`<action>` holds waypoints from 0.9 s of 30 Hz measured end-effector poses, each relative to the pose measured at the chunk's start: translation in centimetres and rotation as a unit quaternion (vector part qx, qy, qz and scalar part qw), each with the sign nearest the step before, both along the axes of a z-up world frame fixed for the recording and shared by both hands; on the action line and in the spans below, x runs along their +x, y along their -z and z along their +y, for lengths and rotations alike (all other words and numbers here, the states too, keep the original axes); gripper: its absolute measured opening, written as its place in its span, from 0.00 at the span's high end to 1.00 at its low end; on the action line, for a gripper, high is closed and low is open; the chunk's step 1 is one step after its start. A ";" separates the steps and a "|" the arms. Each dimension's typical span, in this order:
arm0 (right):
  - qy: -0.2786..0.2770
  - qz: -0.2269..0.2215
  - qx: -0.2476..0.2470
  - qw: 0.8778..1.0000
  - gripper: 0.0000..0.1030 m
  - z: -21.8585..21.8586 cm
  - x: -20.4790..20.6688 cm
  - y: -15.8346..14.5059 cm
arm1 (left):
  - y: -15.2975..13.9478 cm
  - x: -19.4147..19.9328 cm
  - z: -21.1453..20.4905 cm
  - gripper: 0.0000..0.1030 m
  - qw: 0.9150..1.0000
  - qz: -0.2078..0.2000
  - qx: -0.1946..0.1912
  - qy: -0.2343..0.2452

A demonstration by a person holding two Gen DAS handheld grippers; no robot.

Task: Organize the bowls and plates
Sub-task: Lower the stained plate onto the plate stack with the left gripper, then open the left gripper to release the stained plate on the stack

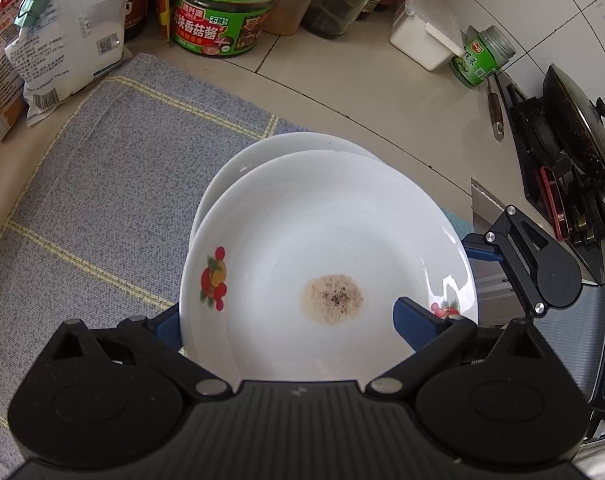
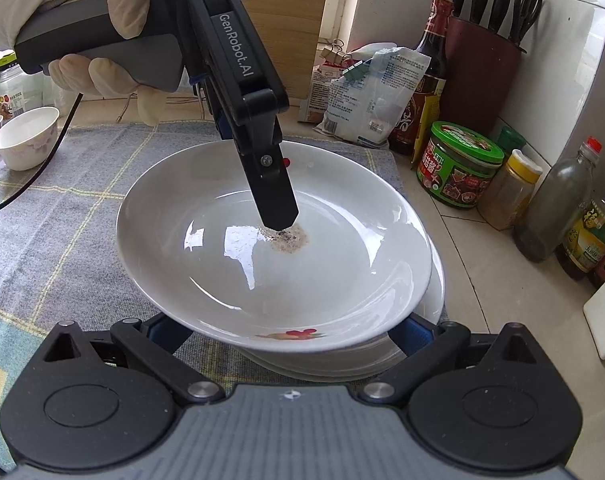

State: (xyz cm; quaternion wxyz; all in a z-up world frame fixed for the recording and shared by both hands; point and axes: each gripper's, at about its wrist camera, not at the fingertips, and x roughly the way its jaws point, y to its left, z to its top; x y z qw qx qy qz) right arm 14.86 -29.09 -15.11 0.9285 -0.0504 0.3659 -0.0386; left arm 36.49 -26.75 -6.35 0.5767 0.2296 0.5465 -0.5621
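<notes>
A white plate [image 1: 326,248] with fruit prints and a brown stain [image 1: 332,299] in its centre is tilted just above another white plate [image 1: 262,152] on the blue checked cloth [image 1: 102,200]. My left gripper [image 1: 290,316] is shut on the stained plate, one finger over its face and one under it. In the right wrist view that left gripper [image 2: 278,216] reaches down onto the stained plate [image 2: 342,264]. My right gripper [image 2: 288,320] is open, its fingers spread wide under the near rim, either side of the stacked plates [image 2: 322,364]. Their tips are hidden.
Two small bowls [image 2: 26,136] stand at the cloth's far left. A green-lidded jar [image 2: 462,164], bottles, seasoning bags [image 2: 366,92] and a knife block [image 2: 482,64] line the wall. A stove with a lidded wok [image 1: 574,120] lies to the right. A gloved hand [image 2: 102,24] holds the left gripper.
</notes>
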 end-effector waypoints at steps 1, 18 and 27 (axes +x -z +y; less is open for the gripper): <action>0.001 0.001 0.003 1.000 0.00 0.0 0.0 0.0 | 0.0 0.0 0.0 0.02 1.000 0.000 0.001 -0.001; 0.012 0.006 0.052 0.999 0.00 -1.4 0.5 0.7 | 0.7 -0.3 -0.8 0.02 1.000 -0.012 0.027 -0.003; 0.013 0.008 0.058 0.998 0.00 -1.5 0.6 0.8 | 0.8 -0.1 -0.9 0.02 1.000 -0.009 0.029 -0.005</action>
